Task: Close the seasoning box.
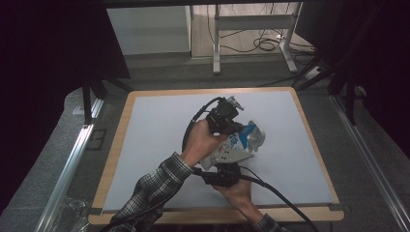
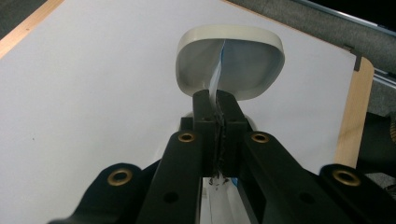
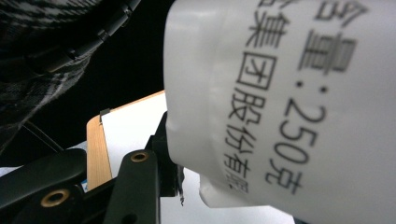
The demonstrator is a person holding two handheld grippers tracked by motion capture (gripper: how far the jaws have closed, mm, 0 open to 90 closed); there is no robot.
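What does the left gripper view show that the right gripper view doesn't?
Left gripper view alone: the left gripper shut on the thin edge of the white-and-blue plastic pouch, with the pouch's rounded grey-white end beyond. Right gripper view alone: the pouch's white side up close, printed with black characters and "250", plus a plaid sleeve. Both share the pouch and the white table mat with its wooden edge.

white table mat [image 1: 159,145], metal desk frame [image 1: 251,21]
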